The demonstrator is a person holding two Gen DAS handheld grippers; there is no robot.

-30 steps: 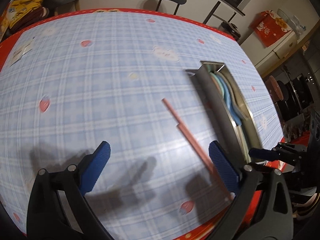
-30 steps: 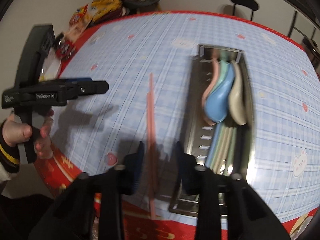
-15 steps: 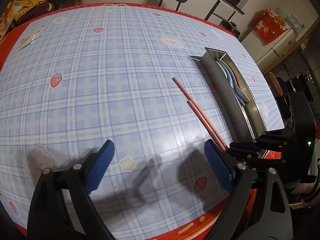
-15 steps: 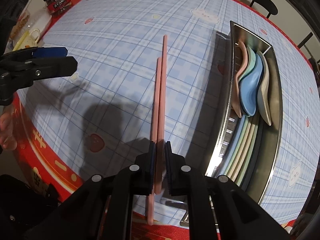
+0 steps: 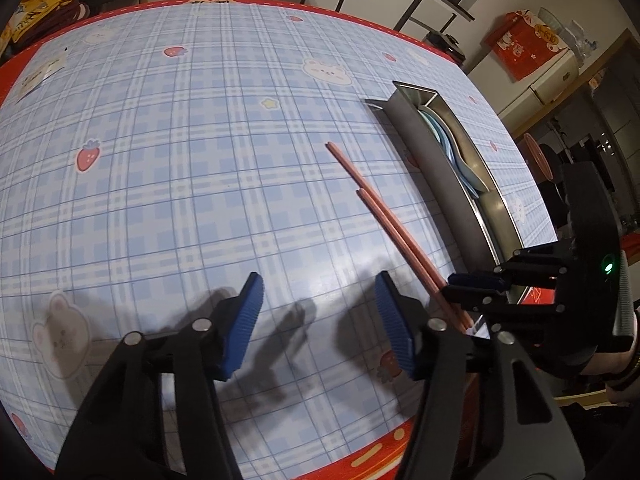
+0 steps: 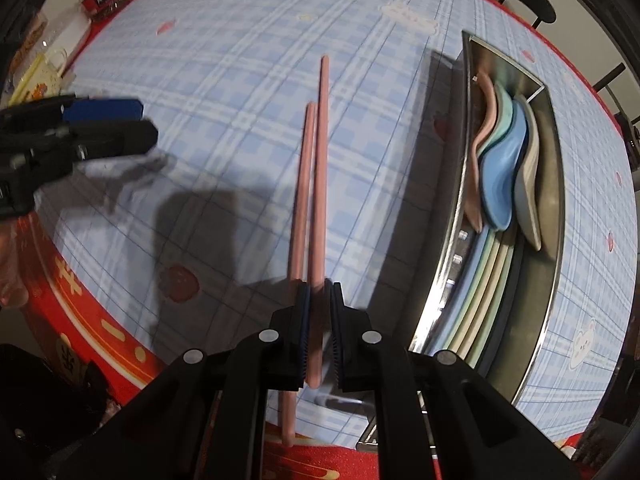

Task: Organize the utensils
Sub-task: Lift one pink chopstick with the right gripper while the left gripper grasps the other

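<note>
Blue-padded, the left gripper hung wide apart and held nothing over the plaid table, the right gripper pinched two pink chopsticks, and a steel tray beside them held four spoons.

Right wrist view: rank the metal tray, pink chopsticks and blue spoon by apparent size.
1. metal tray
2. pink chopsticks, nearly as long but far thinner
3. blue spoon

Fisheye distortion exaggerates near ends; the order still looks safe.
</note>
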